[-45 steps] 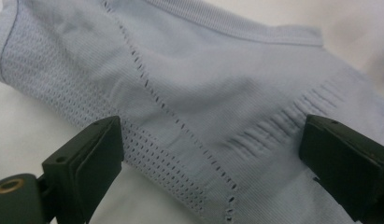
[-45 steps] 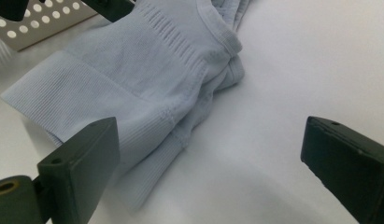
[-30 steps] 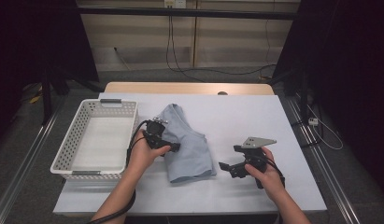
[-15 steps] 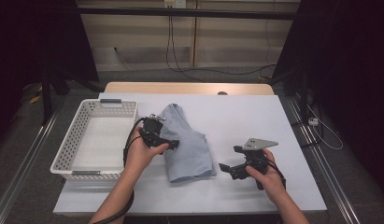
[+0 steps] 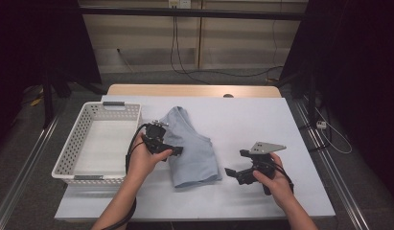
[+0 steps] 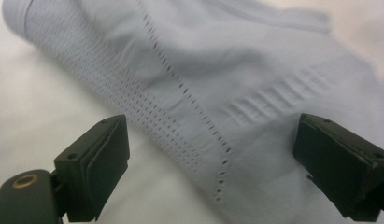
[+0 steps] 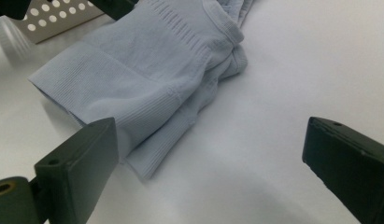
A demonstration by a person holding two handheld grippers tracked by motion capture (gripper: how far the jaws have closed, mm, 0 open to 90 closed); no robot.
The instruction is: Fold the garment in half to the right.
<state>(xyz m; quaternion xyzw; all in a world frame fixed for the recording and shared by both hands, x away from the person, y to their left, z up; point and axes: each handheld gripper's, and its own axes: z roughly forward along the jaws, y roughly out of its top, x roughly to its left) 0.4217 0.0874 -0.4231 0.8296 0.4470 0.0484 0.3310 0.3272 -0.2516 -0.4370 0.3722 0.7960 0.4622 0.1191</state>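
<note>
Light-blue garment [image 5: 192,151] folded, lying mid-desk [image 5: 261,120], right of white basket [image 5: 79,148]; not yet lifted. Left gripper [image 5: 171,151] over its left edge, right gripper [image 5: 236,173] just right; both jaws wide open, empty

No readable text, labels or nos. on anything here.
</note>
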